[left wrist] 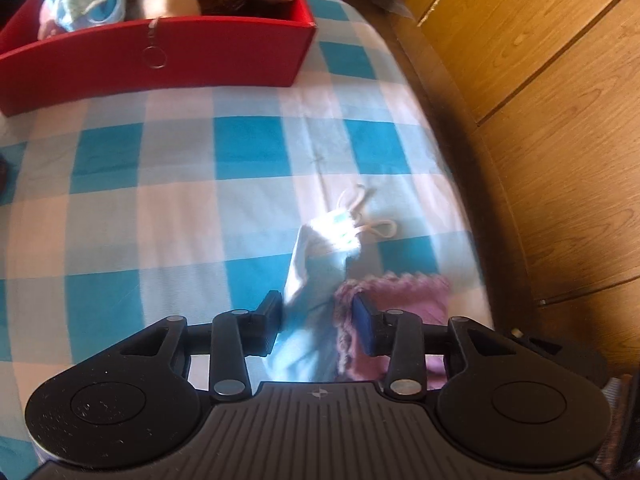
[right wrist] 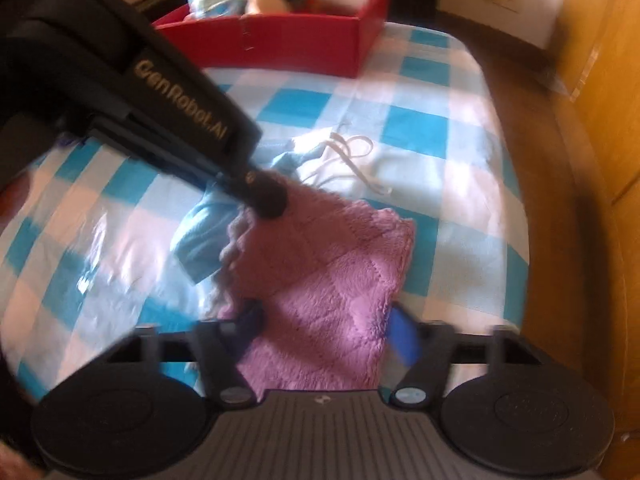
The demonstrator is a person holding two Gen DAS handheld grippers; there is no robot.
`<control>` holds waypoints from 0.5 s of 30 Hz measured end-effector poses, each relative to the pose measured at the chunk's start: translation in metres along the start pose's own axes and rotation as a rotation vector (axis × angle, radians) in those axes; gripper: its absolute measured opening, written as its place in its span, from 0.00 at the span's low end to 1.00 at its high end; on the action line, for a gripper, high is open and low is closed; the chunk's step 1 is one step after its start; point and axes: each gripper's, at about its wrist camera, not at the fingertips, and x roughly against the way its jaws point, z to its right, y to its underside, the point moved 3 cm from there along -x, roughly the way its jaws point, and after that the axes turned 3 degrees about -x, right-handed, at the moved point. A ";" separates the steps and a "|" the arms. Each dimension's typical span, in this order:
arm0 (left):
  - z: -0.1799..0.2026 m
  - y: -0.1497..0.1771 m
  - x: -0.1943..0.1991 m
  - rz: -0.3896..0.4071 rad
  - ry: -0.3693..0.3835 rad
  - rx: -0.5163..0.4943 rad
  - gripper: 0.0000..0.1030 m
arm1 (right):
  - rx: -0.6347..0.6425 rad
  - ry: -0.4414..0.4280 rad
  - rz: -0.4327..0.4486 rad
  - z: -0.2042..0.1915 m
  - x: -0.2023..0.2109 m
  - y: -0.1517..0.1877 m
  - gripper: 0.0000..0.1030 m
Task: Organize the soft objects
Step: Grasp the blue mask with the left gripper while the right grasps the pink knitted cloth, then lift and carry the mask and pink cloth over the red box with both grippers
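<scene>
Tabletop [left wrist: 160, 208]: covered by a blue-and-white checked cloth; fills most of both views. Wooden floor runs along the right edge of each frame.
Red box [left wrist: 200, 60]: upper left of the left wrist view, top centre of the right wrist view [right wrist: 304, 46]. It stands on the checked cloth and is heaped with soft items, among them a pale green cloth and a white block. A key ring hangs over its front wall.
Purple cloth [right wrist: 328, 280]: fluffy, quilted in squares, lying flat at lower centre of the right wrist view. In the left wrist view it shows at lower right of centre [left wrist: 404, 296].
Light blue cloth [left wrist: 312, 320]: crumpled, just left of the purple cloth and touching it; partly under it in the right wrist view [right wrist: 200, 240].
Face mask [left wrist: 336, 228]: folded, white and blue, with loose ear loops; lies beyond the two cloths at centre right.
Left tongs [left wrist: 318, 320]: part open, straddling the light blue cloth and the frilled edge of the purple cloth; pads not pressing together. In the right wrist view the tip comes down from the upper left [right wrist: 268, 200] onto that edge.
Right tongs [right wrist: 326, 334]: fingers on either side of the purple cloth's near end; picture blurred, so a firm grip cannot be confirmed.
</scene>
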 end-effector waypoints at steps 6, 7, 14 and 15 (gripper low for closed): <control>-0.001 0.004 -0.011 -0.018 -0.030 0.000 0.36 | -0.004 -0.036 -0.048 0.006 0.012 0.017 0.00; 0.002 0.004 -0.012 -0.019 -0.028 -0.010 0.35 | -0.015 -0.051 -0.051 0.007 0.016 0.019 0.00; 0.018 0.006 -0.008 0.010 -0.056 -0.089 0.14 | -0.087 -0.091 0.000 0.022 0.044 0.014 0.00; 0.019 0.005 -0.005 0.017 -0.049 -0.090 0.13 | -0.114 -0.106 0.011 0.026 0.049 0.013 0.00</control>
